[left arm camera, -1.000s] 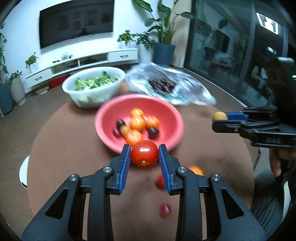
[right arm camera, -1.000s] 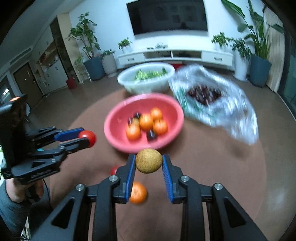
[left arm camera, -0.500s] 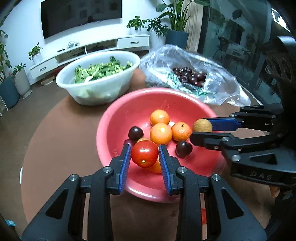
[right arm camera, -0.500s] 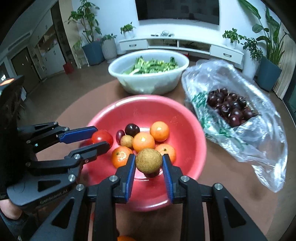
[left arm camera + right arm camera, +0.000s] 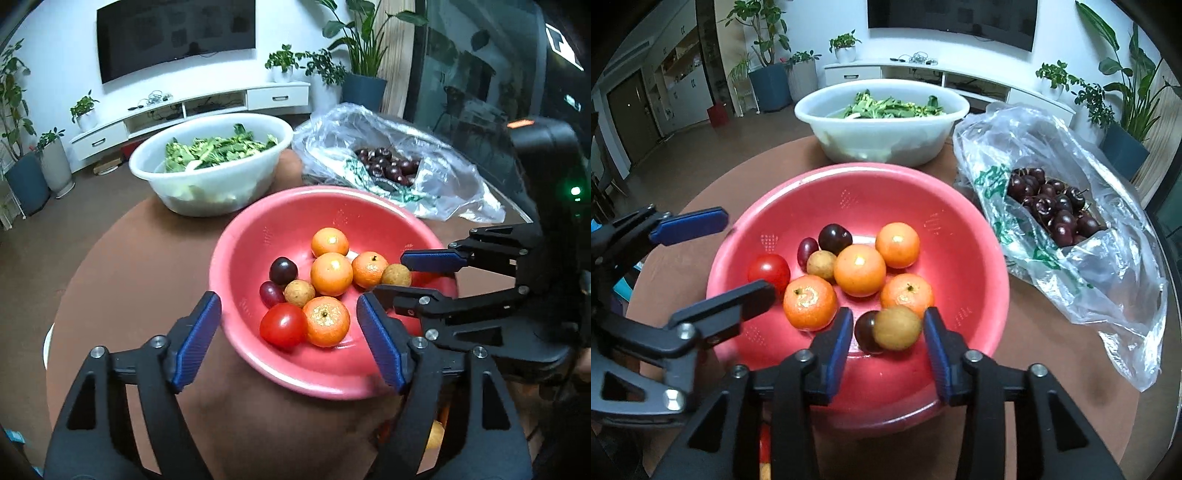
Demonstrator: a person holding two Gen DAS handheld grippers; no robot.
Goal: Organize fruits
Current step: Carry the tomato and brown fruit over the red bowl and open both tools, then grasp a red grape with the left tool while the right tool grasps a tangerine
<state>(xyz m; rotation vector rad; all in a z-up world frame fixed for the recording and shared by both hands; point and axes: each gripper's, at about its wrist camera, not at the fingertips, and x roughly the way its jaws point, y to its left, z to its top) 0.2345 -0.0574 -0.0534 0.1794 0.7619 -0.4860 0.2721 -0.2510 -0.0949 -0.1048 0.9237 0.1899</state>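
Hovering over a red bowl [image 5: 960, 229] of fruit, both grippers have their fingers spread apart and hold nothing.

On a round brown table [image 5: 140, 258], the red bowl sits near the middle and holds four small oranges, a red tomato [image 5: 283, 325], dark cherries and two tan longans. The left gripper [image 5: 290, 338] brackets the tomato, which rests in the bowl's near side. The right gripper [image 5: 886, 341] frames a tan longan [image 5: 897, 327] lying free beside a dark cherry [image 5: 865, 331]. Most fruit looks gathered. An orange fruit [image 5: 434, 435] shows at the table's near edge, below the bowl, so some sorting seems left. A white bowl of greens [image 5: 882, 122] and a plastic bag of cherries [image 5: 1052, 214] stand toward the far edge.
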